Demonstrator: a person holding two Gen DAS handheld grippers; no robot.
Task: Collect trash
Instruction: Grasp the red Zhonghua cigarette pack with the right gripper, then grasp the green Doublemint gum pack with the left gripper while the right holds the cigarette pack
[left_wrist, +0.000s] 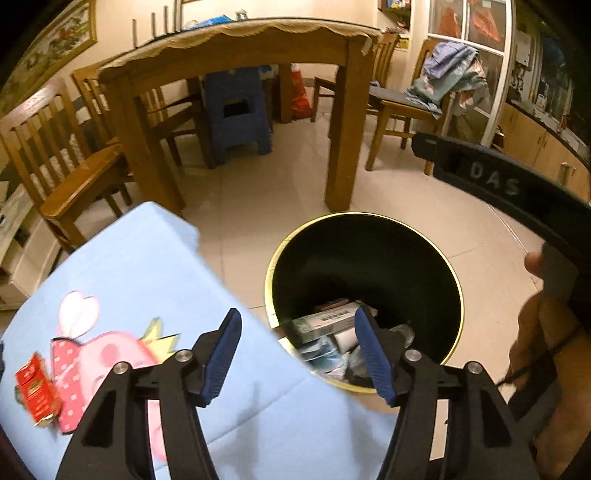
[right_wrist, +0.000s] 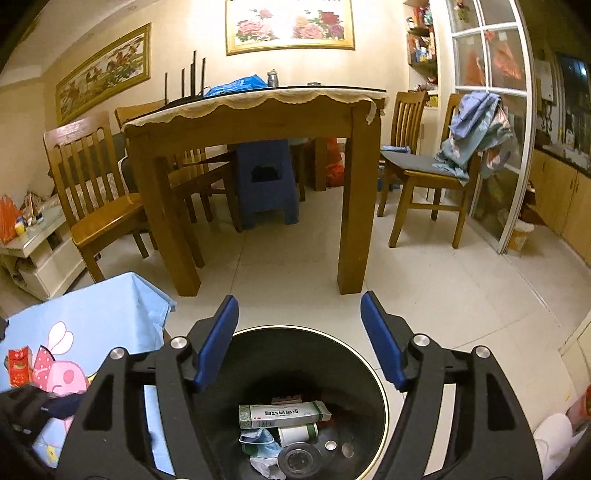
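A black trash bin with a gold rim (left_wrist: 436, 254) (right_wrist: 380, 391) stands on the tiled floor beside a low table under a blue cartoon cloth (left_wrist: 147, 280) (right_wrist: 92, 306). Inside lie a green-and-white box (right_wrist: 284, 414), a white bottle (right_wrist: 297, 434), a blue face mask (right_wrist: 258, 445) and other scraps. A red carton (left_wrist: 37, 391) (right_wrist: 18, 367) lies on the cloth at the left. My left gripper (left_wrist: 297, 356) is open and empty over the table edge next to the bin. My right gripper (right_wrist: 299, 341) is open and empty above the bin; its body (left_wrist: 498, 181) shows in the left wrist view.
A wooden dining table (right_wrist: 255, 107) with chairs (right_wrist: 92, 192) and a blue plastic stool (right_wrist: 266, 181) stands beyond the bin. A chair with draped clothes (right_wrist: 439, 162) is at the right, by a glass door (right_wrist: 491, 110). A white shelf unit (right_wrist: 33, 254) stands at the left.
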